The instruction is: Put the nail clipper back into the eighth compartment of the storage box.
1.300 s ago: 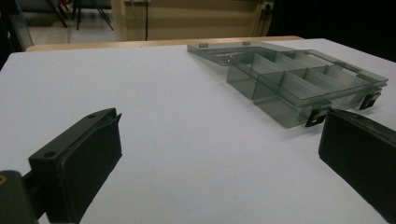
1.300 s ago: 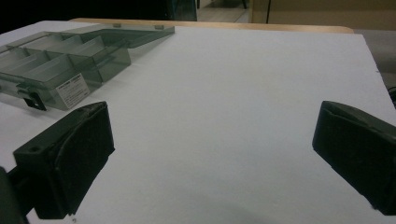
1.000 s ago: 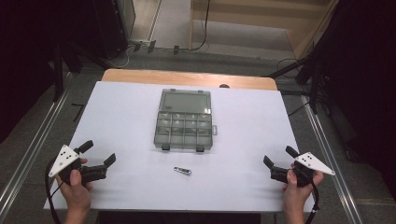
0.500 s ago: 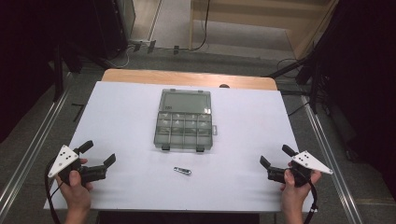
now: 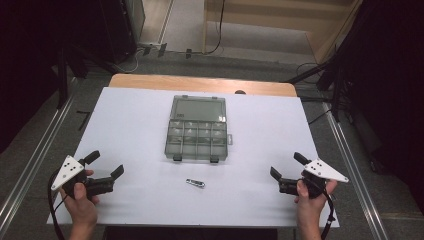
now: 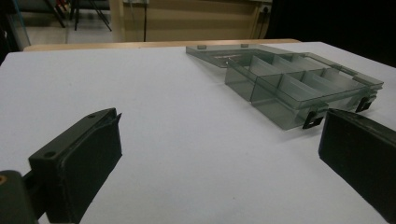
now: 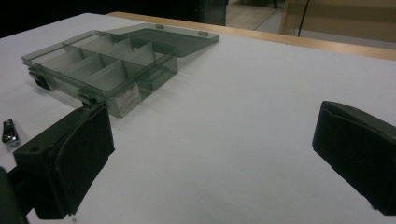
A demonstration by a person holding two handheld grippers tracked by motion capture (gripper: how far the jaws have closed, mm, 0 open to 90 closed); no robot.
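Both grippers are idling with jaws wide open and empty, the right gripper (image 5: 286, 173) edging inward toward the small metal clip (image 5: 195, 183) while the left gripper (image 5: 105, 168) is staying put on the white desk (image 5: 135, 120), before the open smoky-grey plastic compartment box (image 5: 196, 129).

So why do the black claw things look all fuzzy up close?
In the left gripper view and the right gripper view, the jaws sit right by the camera, so they blur, while the clear box stays sharper. In the high view, the white table is bright and its surroundings dark.
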